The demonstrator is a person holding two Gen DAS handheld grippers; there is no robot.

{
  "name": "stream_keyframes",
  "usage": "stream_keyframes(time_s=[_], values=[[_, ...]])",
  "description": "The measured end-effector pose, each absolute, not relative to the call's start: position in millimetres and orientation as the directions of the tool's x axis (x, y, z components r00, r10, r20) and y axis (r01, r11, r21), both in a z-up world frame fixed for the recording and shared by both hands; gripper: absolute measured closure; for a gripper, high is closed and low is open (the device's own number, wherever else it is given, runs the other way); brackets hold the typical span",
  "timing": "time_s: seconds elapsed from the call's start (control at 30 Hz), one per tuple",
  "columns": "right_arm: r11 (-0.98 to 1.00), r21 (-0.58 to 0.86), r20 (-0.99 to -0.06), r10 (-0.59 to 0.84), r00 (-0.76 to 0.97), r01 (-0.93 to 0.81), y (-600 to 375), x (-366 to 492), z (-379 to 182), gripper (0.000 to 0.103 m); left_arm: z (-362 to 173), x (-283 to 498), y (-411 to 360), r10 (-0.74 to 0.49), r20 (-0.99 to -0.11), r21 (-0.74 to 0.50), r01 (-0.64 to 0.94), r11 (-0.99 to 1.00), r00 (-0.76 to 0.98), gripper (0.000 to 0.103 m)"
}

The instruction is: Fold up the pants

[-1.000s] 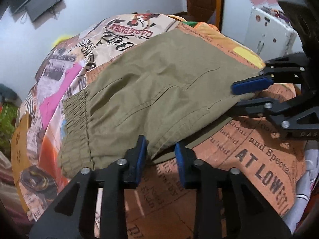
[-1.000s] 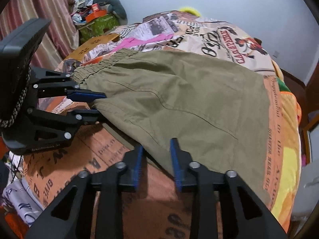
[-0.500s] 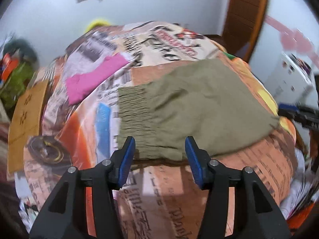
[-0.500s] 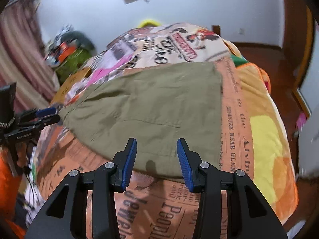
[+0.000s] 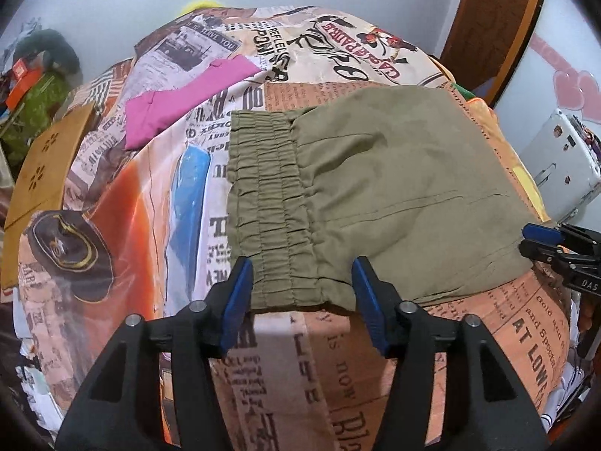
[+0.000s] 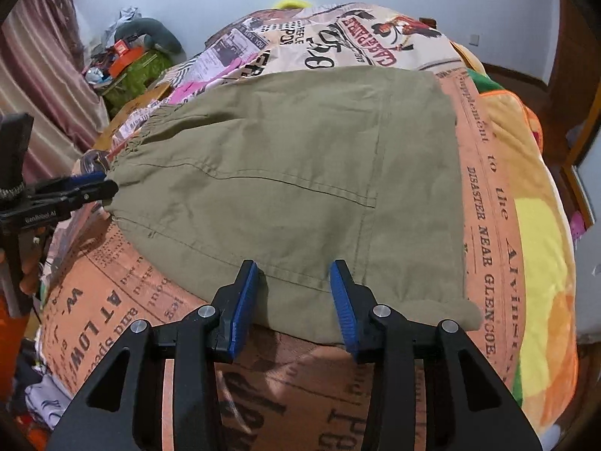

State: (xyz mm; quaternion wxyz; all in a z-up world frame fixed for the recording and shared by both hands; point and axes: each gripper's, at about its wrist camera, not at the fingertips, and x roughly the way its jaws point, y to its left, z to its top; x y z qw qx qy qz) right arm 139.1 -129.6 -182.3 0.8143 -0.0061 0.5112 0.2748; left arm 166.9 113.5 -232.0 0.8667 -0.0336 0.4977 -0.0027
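Now: olive pants (image 5: pixel 379 195) folded flat on newsprint bedspread (image 5: pixel 263 357), frame centre.
Left gripper (image 5: pixel 300 293) agape at waistband (image 5: pixel 270 203); right gripper (image 6: pixel 295 293) agape at lower hem edge, neither holding cloth.

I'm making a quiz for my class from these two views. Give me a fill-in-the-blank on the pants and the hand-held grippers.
1. The pants are ____ in colour.
2. The left hand-held gripper has its jaws ____ at the elastic waistband.
3. Beyond the waistband, a ____ garment lies on the bedspread.
4. The right hand-held gripper holds ____.

Missing words: olive green; open; pink; nothing
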Motion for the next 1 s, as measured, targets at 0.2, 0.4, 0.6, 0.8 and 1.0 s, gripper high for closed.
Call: stream_keyframes(time_s=[0.2, 0.4, 0.6, 0.8, 1.0], values=[[0.856, 0.279, -0.835, 0.441, 0.33, -0.436, -149.7, 133.4, -183.7, 0.087, -234.3, 164.6, 115.3, -0.023, -0.86, -0.05, -0.039, 0.998, 0.511, 0.042], [0.896, 0.276, -0.845, 0.399, 0.357, -0.348, -181.0, 131.3, -190.1, 0.065, -248.0, 165.3, 127.7, -0.07, -0.868, -0.121, -0.072, 0.99, 0.492, 0.034], [0.919, 0.254, -0.853, 0.36, 0.377, -0.301, -190.6, 132.4, -190.1, 0.065, -246.1, 161.5, 126.9, -0.072, -0.862, -0.129, -0.08, 0.988, 0.501, 0.034], [0.927, 0.253, -0.846, 0.351, 0.401, -0.277, -197.7, 136.8, -174.4, 0.062, -221.7, 157.3, 126.1, -0.055, -0.851, -0.104, -0.066, 0.992, 0.522, 0.035], [0.929, 0.26, -0.805, 0.359, 0.473, -0.262, -206.4, 157.4, -148.1, 0.058, -183.9, 170.9, 135.3, -0.007, -0.804, -0.071, -0.084, 0.994, 0.594, 0.035]])
